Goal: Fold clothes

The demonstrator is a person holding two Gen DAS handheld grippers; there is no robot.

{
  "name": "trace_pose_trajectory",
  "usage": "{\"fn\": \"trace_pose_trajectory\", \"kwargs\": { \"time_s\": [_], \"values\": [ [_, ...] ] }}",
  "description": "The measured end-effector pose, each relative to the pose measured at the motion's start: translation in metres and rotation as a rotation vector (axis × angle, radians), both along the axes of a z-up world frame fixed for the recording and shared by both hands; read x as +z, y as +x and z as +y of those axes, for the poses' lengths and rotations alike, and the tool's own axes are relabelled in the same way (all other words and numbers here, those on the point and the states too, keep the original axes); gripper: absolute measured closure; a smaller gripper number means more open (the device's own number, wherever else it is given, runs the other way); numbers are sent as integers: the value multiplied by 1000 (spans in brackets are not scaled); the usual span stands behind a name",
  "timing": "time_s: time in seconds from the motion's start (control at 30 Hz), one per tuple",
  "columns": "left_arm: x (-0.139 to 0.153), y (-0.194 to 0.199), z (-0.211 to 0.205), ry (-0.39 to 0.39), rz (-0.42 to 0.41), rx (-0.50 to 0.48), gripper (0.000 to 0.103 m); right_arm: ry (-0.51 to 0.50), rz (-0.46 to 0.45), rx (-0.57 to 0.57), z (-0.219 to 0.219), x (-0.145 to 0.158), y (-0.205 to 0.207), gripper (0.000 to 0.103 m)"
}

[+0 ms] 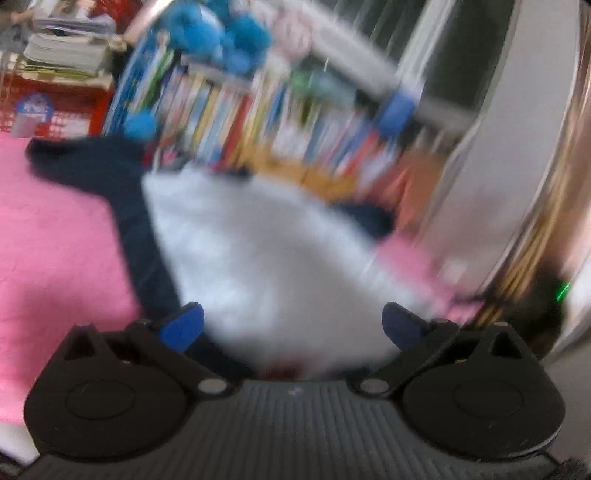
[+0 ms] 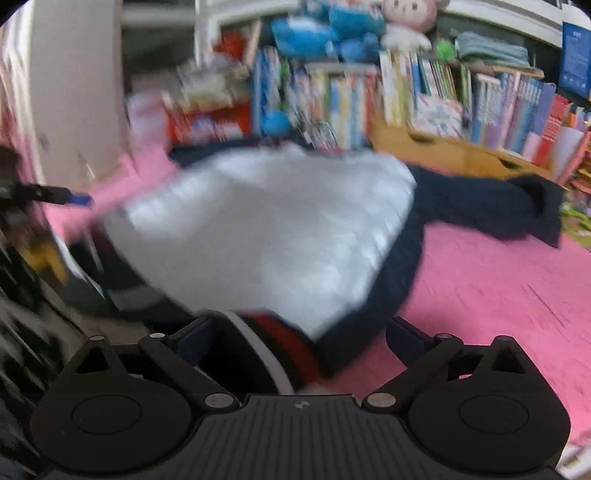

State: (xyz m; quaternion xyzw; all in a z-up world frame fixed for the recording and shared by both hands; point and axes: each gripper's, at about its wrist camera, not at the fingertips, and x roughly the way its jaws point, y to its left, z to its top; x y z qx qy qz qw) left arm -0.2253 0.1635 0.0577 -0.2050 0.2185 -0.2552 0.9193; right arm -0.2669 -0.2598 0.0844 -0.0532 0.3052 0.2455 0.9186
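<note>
Blue-tipped left tongs (image 1: 291, 325) and right tongs (image 2: 299, 339) both gape wide, gripping nothing. Beyond them the white-and-navy sweater (image 2: 266, 236) lies spread on the pink bed (image 2: 498, 280). Soft, light and floppy; probably best pinched at hem or sleeve edge.

Bookshelf (image 1: 280, 110) smeared by blur; garment (image 2: 266, 236) hem hidden behind fingers.

A crowded bookshelf (image 2: 424, 96) topped with plush toys (image 2: 347, 26) stands behind the pink bedspread (image 2: 498, 280), beside a white cabinet (image 2: 74, 92).
</note>
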Motion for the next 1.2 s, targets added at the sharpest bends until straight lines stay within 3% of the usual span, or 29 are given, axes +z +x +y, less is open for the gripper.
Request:
{"fn": "trace_pose_trajectory", "kwargs": {
  "time_s": [0.07,0.17,0.23,0.33,0.4,0.5,0.67,0.83,0.93,1.1,1.2],
  "values": [
    [12,12,10,-73,-29,31,0,86,-30,0,-9,14,7,0],
    [25,42,7,-71,-16,82,0,197,-57,-4,-19,34,25,0],
    [28,65,-13,67,22,139,0,162,-89,-50,-22,40,36,0],
    [16,98,-60,340,83,234,0,40,-140,-142,-2,24,57,1],
    [-1,110,-85,441,126,274,0,15,-122,-133,21,7,72,4],
    [-28,131,-109,475,195,287,0,-20,-94,-116,56,-18,94,12],
    [-56,146,-123,572,244,353,0,-99,-79,-47,104,-43,125,14],
    [-65,145,-113,567,219,368,0,-185,-51,-85,115,-64,156,14],
    [-66,145,-111,561,205,365,0,-161,-34,-124,97,-74,172,11],
    [-67,143,-111,555,187,360,0,-304,-126,-337,64,-80,196,6],
    [-66,142,-108,556,183,346,0,-257,-61,-475,30,-81,209,6]
  ]
}}
